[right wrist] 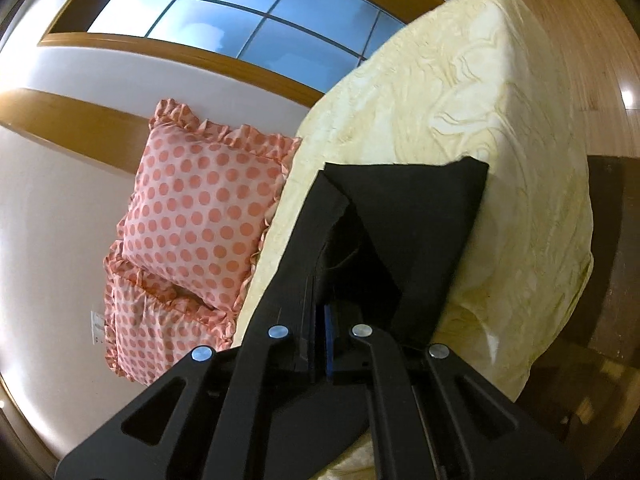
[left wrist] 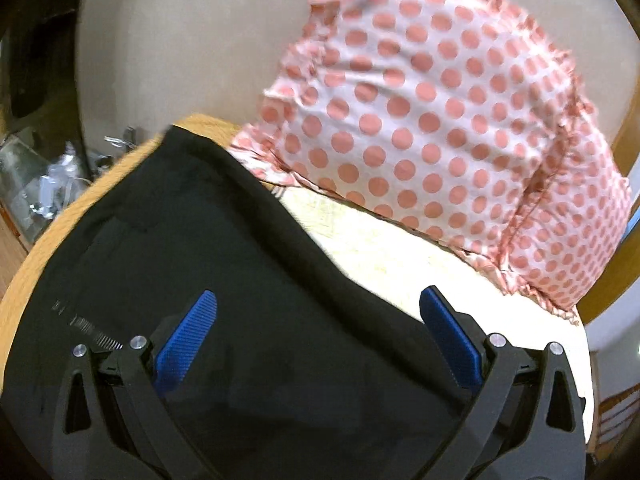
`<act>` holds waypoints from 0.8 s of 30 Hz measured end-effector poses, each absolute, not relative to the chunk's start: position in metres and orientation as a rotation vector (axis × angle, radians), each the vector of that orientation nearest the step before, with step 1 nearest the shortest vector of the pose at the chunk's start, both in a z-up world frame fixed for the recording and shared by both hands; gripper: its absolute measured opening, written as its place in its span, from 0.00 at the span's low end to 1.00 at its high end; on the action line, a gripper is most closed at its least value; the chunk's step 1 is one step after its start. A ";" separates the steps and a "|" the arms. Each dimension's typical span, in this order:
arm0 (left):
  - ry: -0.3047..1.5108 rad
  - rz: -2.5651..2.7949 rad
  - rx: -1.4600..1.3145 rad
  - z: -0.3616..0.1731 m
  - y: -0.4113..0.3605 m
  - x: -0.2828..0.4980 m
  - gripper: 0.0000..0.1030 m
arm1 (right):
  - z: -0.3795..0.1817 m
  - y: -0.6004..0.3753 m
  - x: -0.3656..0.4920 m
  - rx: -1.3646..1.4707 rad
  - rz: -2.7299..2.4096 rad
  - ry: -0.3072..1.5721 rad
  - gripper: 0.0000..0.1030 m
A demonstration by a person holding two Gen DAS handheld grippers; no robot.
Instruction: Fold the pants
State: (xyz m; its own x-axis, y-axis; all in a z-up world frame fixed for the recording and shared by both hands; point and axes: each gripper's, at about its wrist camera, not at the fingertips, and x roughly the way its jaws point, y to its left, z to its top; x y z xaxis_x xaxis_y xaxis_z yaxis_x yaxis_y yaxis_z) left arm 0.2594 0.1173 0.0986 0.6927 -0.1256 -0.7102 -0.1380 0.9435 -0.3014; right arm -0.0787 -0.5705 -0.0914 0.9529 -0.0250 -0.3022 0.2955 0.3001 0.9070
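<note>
The black pants [left wrist: 208, 248] lie spread on the cream bedspread [left wrist: 384, 252] in the left wrist view. My left gripper [left wrist: 318, 312] is open just above them, its blue pads [left wrist: 188, 336] wide apart and empty. In the right wrist view my right gripper [right wrist: 324, 312] is shut on a fold of the black pants [right wrist: 408, 224], which rise over the fingers and hide the tips. The lifted cloth hangs over the cream bed [right wrist: 460, 100].
A pink polka-dot pillow [left wrist: 432, 120] with frilled edges sits at the head of the bed; two such pillows [right wrist: 200, 208] show in the right wrist view against the wall. A wooden bed edge [left wrist: 52, 232] and clutter [left wrist: 44, 176] lie left. A window [right wrist: 240, 20] is above.
</note>
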 end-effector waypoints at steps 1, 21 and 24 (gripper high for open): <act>0.856 0.012 -0.359 0.094 0.118 0.279 0.98 | -0.091 -0.570 -0.078 1.248 -0.215 0.250 0.03; 0.826 0.112 -0.498 0.105 0.197 0.245 0.12 | -0.025 -0.594 -0.042 1.037 -0.189 0.215 0.03; 0.731 0.109 -0.424 0.129 0.191 0.172 0.12 | -0.014 -0.597 -0.050 1.002 -0.208 0.197 0.03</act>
